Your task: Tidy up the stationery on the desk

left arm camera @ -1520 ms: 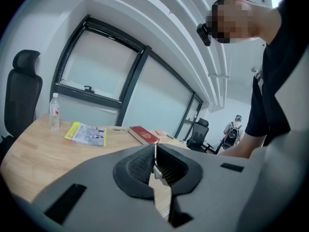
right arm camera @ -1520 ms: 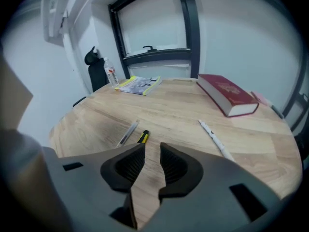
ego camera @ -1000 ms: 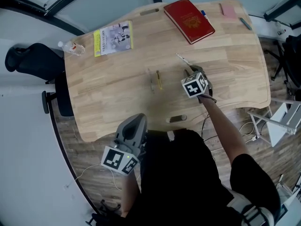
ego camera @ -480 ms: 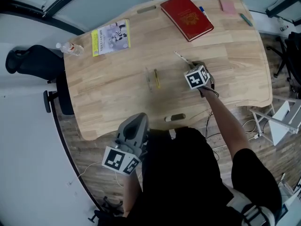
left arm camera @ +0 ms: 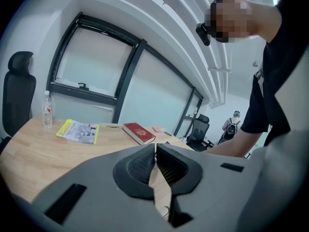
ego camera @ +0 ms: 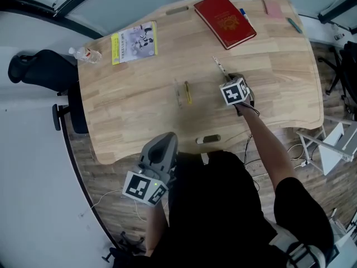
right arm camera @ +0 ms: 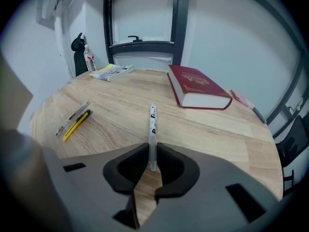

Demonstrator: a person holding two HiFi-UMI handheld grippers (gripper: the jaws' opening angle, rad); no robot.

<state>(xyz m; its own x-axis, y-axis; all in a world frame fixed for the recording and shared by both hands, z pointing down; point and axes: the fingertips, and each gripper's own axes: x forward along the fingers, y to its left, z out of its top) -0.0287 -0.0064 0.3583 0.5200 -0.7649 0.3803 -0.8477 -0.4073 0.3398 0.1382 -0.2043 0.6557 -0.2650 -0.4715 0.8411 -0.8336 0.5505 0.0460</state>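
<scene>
A white pen (ego camera: 218, 66) with dark print lies on the wooden desk (ego camera: 139, 116), pointing away toward the red book (ego camera: 225, 20). My right gripper (ego camera: 228, 81) is down over its near end. Its jaws have just been closing, and the pads now press on the white pen (right arm camera: 152, 124) from both sides at my right gripper (right arm camera: 152, 152). A yellow pen (ego camera: 188, 92) and a clear pen (ego camera: 178, 94) lie side by side to the left. My left gripper (ego camera: 167, 137) hangs off the desk's near edge, its jaws together at my left gripper (left arm camera: 155, 148) with nothing held.
A yellow booklet (ego camera: 134, 43) and a water bottle (ego camera: 86, 54) sit at the far left. Near the red book (right arm camera: 198, 88) are a blue pen (ego camera: 244, 14), a pink note pad (ego camera: 273, 8) and a green pen (ego camera: 294, 25). A black chair (ego camera: 39, 71) stands left of the desk.
My right gripper has come down a little onto the white pen's near end and its jaws have narrowed around it. The left gripper has kept its place.
</scene>
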